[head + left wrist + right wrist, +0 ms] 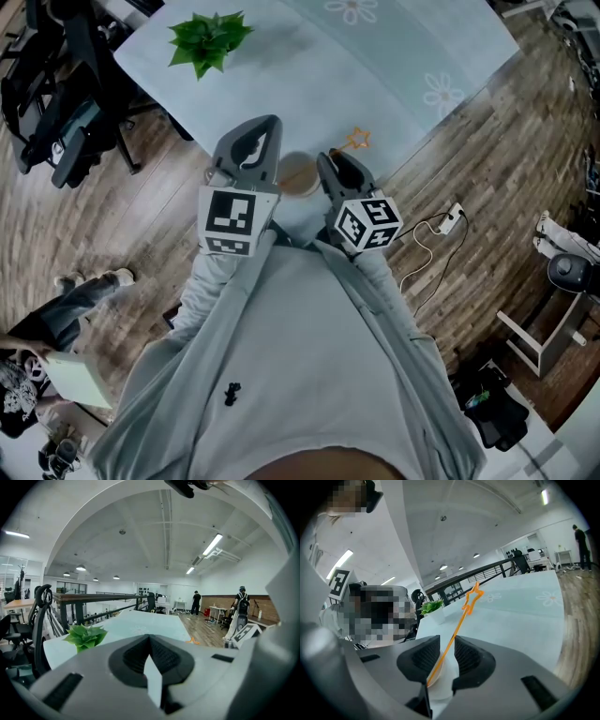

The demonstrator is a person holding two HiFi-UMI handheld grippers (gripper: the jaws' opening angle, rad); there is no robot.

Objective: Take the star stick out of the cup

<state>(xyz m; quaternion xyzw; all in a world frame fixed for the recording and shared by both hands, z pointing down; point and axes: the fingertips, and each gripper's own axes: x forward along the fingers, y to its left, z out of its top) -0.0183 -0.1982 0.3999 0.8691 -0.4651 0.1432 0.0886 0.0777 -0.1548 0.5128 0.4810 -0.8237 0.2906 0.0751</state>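
Pale bench (375, 66), wood floor. R gripper (446, 643) jaws slightly apart round star stick (461, 616) in cup (298, 174); L gripper (149, 638) jaws together, empty.

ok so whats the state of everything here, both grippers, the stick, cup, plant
left gripper: fingers together, nothing between them
right gripper: fingers apart, star stick between them, not pinched
star stick: in the cup, leaning
cup: upright on the table
plant: upright on the table
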